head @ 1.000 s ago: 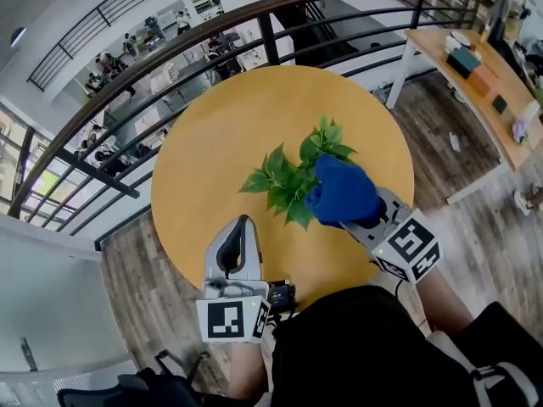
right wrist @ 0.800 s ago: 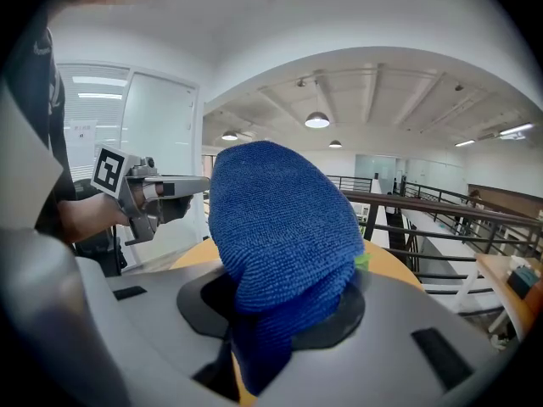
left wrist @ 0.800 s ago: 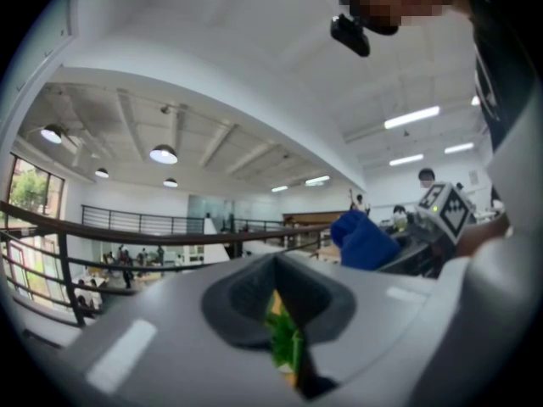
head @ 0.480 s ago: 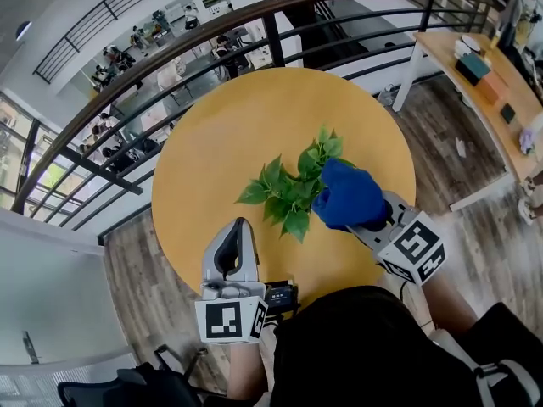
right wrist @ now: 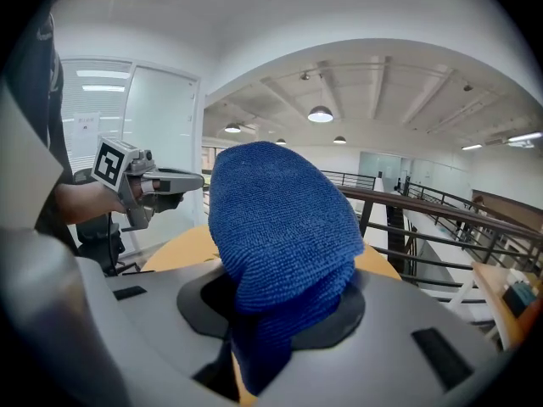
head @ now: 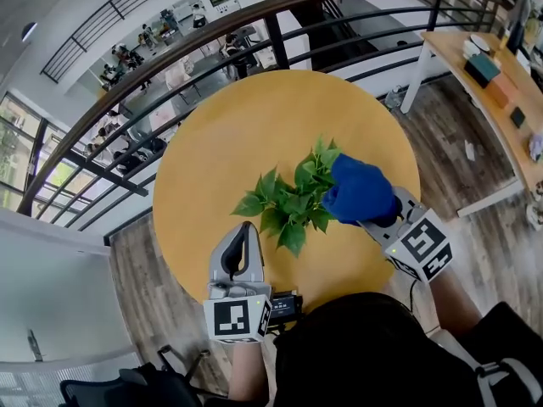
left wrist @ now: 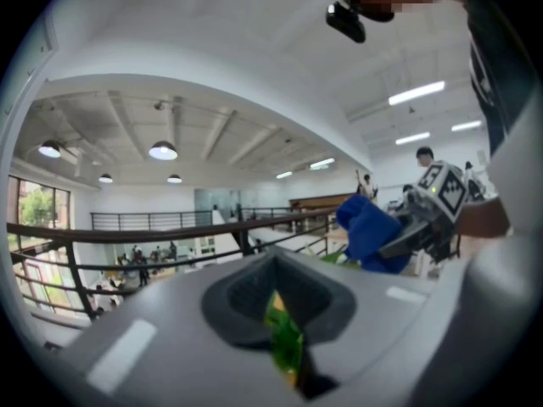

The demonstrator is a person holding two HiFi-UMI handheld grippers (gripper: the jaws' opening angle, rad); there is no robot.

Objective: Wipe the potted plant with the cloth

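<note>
- Left hand-held gripper (head: 245, 230) and right hand-held gripper (head: 377, 217) reach over the near edge of the round yellow counter (head: 229, 134), which stands beside a railing (head: 127, 91).
- The plant (head: 293, 202) stands on the counter, right of centre; leaves hide its pot.
- The right hand-held gripper pinches a blue cloth (head: 358, 192), bunched over its jaws and touching the plant's right-hand leaves.
- The left hand-held gripper, jaws pressed together, points at the near-left leaves; a green sliver shows in the slit.
</note>
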